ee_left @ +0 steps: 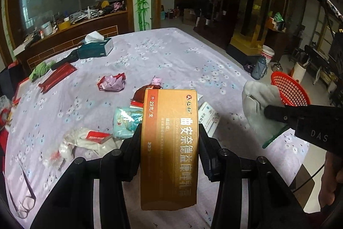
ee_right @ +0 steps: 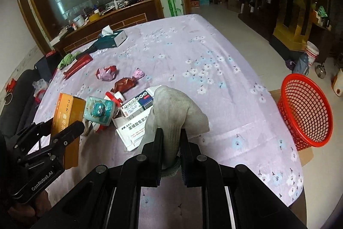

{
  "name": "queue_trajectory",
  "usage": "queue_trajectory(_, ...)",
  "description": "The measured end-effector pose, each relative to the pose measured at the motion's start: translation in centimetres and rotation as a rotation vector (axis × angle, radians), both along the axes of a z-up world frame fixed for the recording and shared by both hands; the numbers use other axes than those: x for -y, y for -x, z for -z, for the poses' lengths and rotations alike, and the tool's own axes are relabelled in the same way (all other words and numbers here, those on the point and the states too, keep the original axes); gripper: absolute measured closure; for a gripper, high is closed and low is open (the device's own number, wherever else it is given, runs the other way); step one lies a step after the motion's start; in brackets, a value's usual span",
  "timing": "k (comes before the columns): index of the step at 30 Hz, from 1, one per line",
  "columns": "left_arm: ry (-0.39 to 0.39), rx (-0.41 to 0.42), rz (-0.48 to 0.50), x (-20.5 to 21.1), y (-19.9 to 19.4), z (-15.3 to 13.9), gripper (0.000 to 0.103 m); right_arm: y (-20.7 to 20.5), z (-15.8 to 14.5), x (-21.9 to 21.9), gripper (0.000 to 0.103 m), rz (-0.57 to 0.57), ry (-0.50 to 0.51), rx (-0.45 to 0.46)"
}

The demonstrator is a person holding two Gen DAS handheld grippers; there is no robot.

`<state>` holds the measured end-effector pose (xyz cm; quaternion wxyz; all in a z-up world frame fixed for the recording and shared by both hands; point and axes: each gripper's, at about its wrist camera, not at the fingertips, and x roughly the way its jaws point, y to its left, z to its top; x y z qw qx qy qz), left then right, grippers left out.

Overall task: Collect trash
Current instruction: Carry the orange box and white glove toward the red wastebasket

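Orange carton (ee_left: 169, 143) clamped upright in our left hand-held gripper (ee_left: 169, 149), grey glove (ee_right: 175, 117) pinched in our right hand-held gripper (ee_right: 171, 143) — both above the desk (ee_right: 193, 53). We'd carry each fully over the red basket (ee_right: 306, 113) at the desk's edge — then let go.

**Trash in the air and on the desk**

An orange box (ee_left: 169, 143) stands upright, lifted clear. A grey glove (ee_right: 178, 117) hangs limp beside it, also raised. Below lie a teal packet (ee_right: 99, 109), a blue-white carton (ee_right: 137, 105), a maroon wrapper (ee_right: 125, 84) and a pink wrapper (ee_right: 106, 73). The red basket (ee_right: 305, 113) sits tilted at the desk's right edge
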<state>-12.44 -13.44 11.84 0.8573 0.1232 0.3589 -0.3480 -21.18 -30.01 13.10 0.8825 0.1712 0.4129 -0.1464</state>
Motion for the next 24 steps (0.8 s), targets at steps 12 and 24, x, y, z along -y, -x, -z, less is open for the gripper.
queue_trajectory(12,0.013,0.008,0.075,1.0,0.9,-0.4,0.058,2.3,-0.9,0.1,0.089,0.065,0.004,0.017)
queue_trajectory(24,0.017,0.001,0.049,1.3,1.1,-0.6,0.058,2.7,-1.1,1.2,0.089,0.055,-0.026,0.023)
